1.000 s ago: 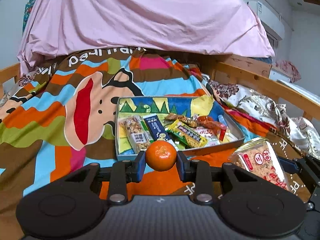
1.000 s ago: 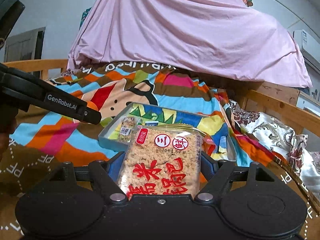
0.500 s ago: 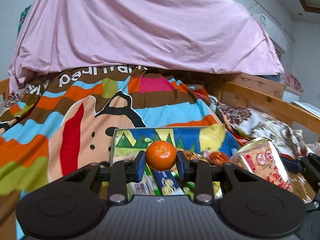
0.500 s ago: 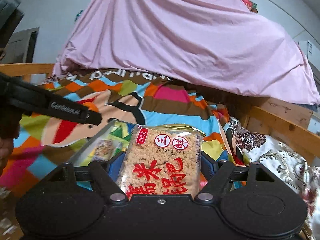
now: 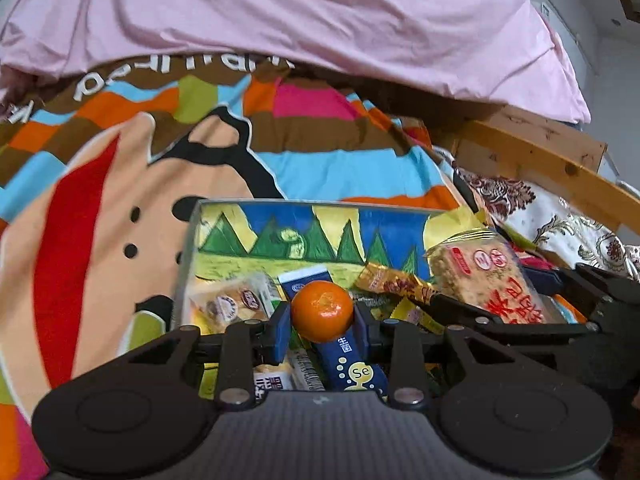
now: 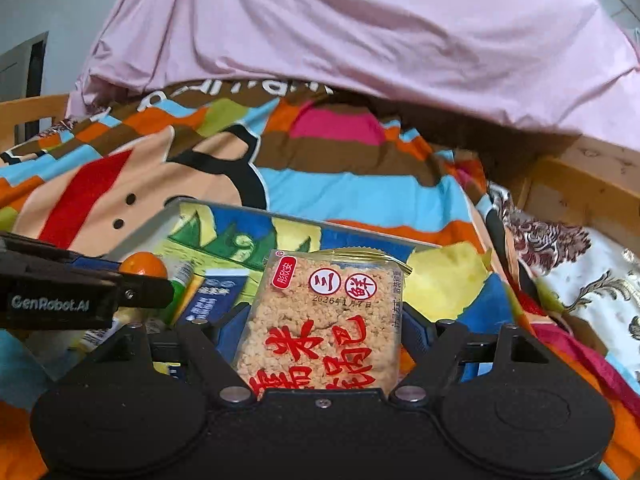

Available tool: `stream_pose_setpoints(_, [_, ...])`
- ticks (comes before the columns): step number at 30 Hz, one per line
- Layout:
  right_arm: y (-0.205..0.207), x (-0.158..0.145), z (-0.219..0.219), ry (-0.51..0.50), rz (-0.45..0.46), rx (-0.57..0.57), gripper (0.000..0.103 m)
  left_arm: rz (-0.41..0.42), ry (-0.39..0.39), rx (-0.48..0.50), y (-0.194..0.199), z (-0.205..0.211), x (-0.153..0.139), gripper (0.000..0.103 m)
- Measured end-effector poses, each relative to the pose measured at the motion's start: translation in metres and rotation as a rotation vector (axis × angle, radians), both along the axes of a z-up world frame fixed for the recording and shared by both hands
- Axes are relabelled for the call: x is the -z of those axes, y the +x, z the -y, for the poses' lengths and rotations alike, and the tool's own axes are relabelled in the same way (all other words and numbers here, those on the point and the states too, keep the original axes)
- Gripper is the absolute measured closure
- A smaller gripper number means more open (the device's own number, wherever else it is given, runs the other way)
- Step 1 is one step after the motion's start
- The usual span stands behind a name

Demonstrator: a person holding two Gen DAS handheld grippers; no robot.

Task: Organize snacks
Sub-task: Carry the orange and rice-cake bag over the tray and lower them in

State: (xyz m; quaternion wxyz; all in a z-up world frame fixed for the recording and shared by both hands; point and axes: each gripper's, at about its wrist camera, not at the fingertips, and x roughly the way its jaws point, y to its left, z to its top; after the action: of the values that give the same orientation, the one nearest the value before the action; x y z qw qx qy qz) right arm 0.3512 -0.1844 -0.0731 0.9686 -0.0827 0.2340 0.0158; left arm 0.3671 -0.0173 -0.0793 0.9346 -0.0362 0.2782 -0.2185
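Snacks ride above the tray [image 5: 188, 248] now, not short of it like a second ago. Left claw [image 5: 322, 322] squeezes the orange [image 5: 322, 310]; right claw [image 6: 320, 344] squeezes the rice cracker pack [image 6: 326, 320]. Dropping comes next, I think.

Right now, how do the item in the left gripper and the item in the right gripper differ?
The left gripper holds a mandarin orange: round, unwrapped, plain orange. The right gripper holds a rice cracker pack: flat, squarish, in clear wrap with red characters. The mandarin orange fills a narrow gap between the fingers; the rice cracker pack spreads them much wider. Both are clamped and sit above the snack tray.
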Motion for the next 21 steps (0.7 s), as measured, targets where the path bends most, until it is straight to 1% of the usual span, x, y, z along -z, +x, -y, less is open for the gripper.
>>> stream_pose_setpoints(3, [0.007,0.004,0.003,-0.009,-0.015,0.007,0.025,-0.006,0.007,0.009,0.004,0.004,0.004,0.067])
stream_pose_setpoints(6, [0.010,0.007,0.007,0.012,-0.036,0.015,0.024,-0.014,0.015,0.013,0.007,0.006,0.007,0.067])
stream_pose_setpoints(9, [0.011,0.012,0.006,0.004,-0.051,0.011,0.024,-0.032,0.019,0.014,0.009,0.007,0.011,0.067])
stream_pose_setpoints(12, [0.010,0.014,0.006,0.001,-0.054,0.006,0.016,-0.049,0.017,0.012,0.011,0.007,0.014,0.067])
stream_pose_setpoints(13, [0.010,0.014,0.006,0.004,-0.052,0.000,0.015,-0.055,0.008,0.013,0.011,0.006,0.015,0.066])
stream_pose_setpoints(15, [0.009,0.012,0.005,0.000,-0.044,0.004,0.014,-0.060,-0.003,0.014,0.011,0.005,0.014,0.061])
stream_pose_setpoints(17, [0.008,0.009,0.007,0.004,-0.036,0.007,0.014,-0.051,-0.014,0.017,0.010,0.004,0.012,0.052])
stream_pose_setpoints(21, [0.005,0.003,0.010,0.011,-0.013,0.028,0.009,-0.040,-0.022,0.008,0.008,0.003,0.009,0.044])
